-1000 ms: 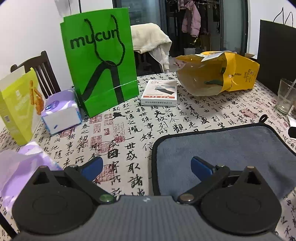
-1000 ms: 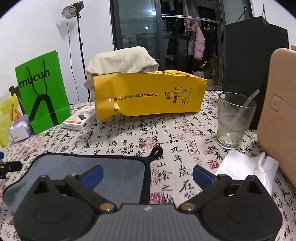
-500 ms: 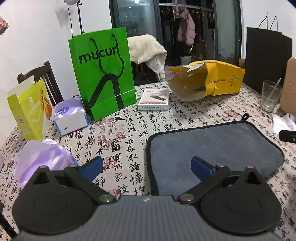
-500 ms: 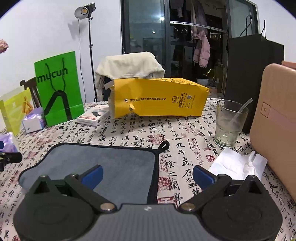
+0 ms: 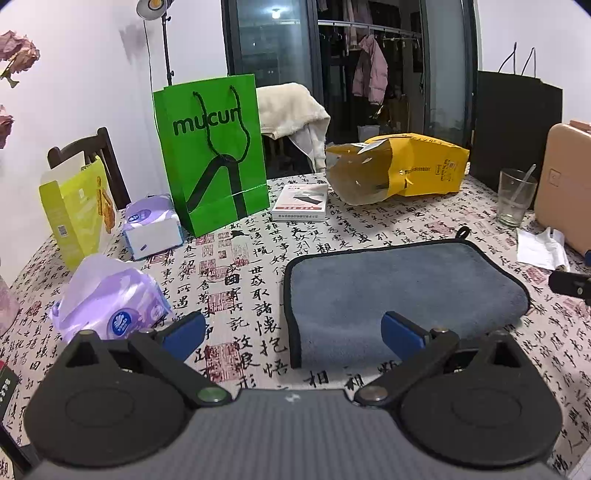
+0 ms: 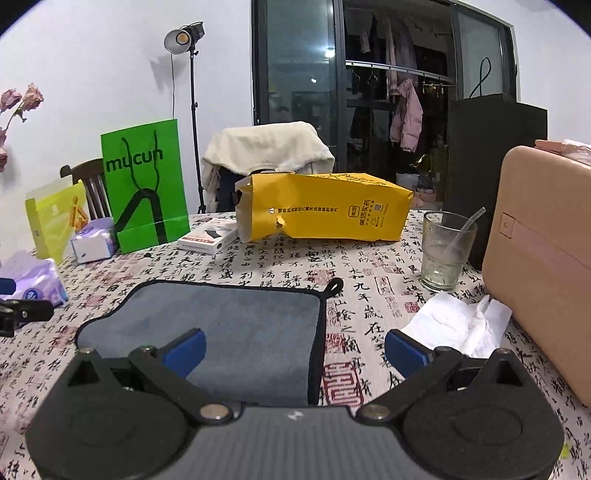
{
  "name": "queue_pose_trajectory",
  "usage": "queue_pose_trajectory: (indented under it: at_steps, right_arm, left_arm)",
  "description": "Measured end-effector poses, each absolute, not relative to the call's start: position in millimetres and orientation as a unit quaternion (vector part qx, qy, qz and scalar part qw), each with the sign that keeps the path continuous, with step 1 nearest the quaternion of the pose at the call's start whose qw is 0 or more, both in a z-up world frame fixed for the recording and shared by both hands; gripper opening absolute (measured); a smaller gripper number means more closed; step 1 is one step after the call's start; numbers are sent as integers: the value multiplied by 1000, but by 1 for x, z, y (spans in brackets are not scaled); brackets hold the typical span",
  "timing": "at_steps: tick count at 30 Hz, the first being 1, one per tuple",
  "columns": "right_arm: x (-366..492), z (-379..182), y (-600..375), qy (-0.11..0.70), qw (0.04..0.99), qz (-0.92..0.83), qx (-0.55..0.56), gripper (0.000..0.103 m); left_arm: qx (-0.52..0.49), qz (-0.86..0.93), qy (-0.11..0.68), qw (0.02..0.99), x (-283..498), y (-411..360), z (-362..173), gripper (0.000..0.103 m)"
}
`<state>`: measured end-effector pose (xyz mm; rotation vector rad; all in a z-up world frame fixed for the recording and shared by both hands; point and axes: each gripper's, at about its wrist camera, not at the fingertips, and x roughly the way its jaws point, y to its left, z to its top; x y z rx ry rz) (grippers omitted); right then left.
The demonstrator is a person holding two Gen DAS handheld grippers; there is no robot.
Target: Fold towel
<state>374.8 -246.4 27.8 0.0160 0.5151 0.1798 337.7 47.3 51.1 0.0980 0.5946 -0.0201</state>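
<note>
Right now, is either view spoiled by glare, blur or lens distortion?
Left wrist view: sharp, fisheye bends the table edges, studio lamp flares mildly. Right wrist view: sharp too, lamp bright but contained, dark corners; towel evenly lit.

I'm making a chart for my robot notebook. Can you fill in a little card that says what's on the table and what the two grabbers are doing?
towel: grey towel with black edging, lying flat on the tablecloth, hanging loop at a far corner
left gripper: open, holding nothing, over the towel's near left corner
right gripper: open, holding nothing, over the towel's near right edge
behind the towel: green bag, yellow bag, small white box
right side: glass with a straw, crumpled tissue
left side: purple tissue packs
</note>
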Motion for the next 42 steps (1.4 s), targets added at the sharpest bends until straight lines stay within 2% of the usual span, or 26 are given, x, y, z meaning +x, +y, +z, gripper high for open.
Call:
queue_pose_trajectory:
  at_steps: [10,22,42]
  right_arm:
    - [331,27,-242,245,965,89,7,103]
    - [282,29,-250,225,969,97,35,103]
    - [212,29,-235,211,969,120,36,103]
  left_arm:
    - [49,-16,250,967,291,45,62,103]
    - [35,-4,244,969,251,37,57,103]
    - [42,18,183,982,158,29,51,103]
